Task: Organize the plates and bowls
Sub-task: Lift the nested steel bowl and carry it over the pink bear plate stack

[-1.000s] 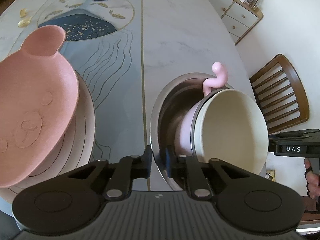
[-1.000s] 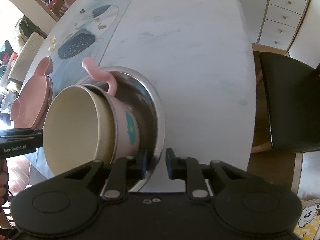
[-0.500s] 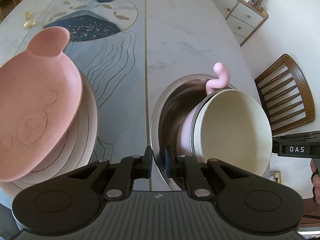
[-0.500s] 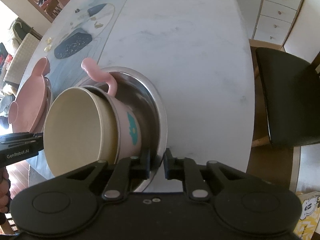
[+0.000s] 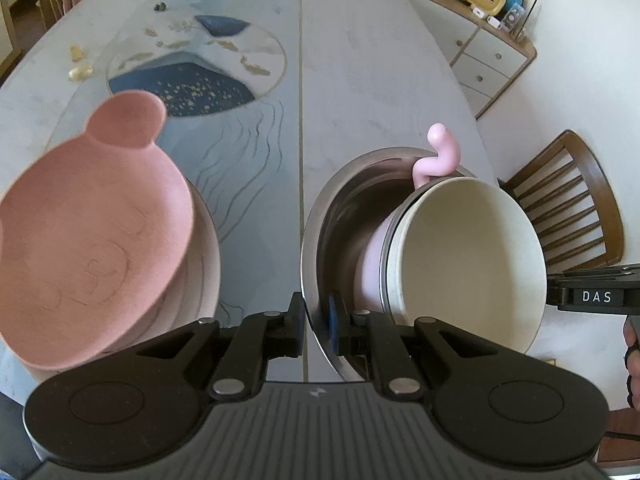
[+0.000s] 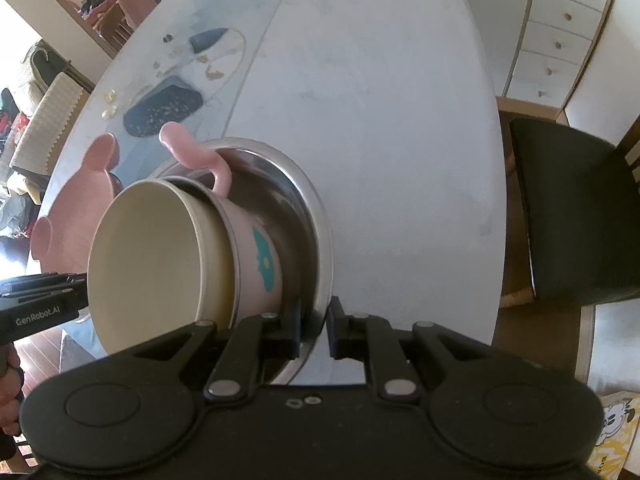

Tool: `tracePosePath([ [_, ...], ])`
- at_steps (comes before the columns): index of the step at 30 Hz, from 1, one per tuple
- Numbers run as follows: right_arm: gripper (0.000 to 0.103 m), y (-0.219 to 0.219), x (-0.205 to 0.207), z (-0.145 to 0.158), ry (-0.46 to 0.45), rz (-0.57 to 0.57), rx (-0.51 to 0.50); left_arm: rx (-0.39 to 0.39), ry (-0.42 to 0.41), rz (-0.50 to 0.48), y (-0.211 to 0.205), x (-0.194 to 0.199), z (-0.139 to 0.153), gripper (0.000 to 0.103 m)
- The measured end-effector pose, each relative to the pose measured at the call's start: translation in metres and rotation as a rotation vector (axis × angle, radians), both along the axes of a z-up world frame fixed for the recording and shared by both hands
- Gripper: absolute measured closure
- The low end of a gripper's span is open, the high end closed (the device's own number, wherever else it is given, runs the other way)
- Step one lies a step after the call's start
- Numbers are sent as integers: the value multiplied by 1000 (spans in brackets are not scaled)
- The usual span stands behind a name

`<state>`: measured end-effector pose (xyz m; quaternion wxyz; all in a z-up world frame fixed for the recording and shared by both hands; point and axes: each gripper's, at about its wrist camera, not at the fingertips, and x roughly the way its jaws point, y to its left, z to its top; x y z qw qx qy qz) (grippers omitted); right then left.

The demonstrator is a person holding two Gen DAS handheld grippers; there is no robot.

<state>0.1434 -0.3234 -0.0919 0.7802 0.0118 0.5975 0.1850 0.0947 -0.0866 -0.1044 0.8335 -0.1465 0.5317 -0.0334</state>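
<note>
Pinching opposite sides of the steel bowl's (image 5: 320,240) rim, the left gripper (image 5: 315,322) and right gripper (image 6: 314,330) each had jaws clamped on the metal edge. Nested inside sat a pink cup (image 6: 256,248) with a cream bowl (image 5: 468,264) within. Left of these, a pink bear plate (image 5: 88,232) rested on a pale plate (image 5: 206,264) upon the table (image 5: 372,80).

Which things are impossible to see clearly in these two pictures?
- Left wrist view: the plates under the pink bear plate are mostly covered by it; their count is unclear.
- Both views: the steel bowl bottom is hidden by the pink cup.
- Right wrist view: the cream bowl blocks the table behind.
</note>
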Motion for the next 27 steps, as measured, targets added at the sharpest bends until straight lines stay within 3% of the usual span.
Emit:
tracePosePath([
  [15,90,57,3,41,-46,20,4,20,-31,45,54,-2,43,93],
  [27,90,131,6,48,-65,49,29,55,-38,63,128,-6,61,93],
])
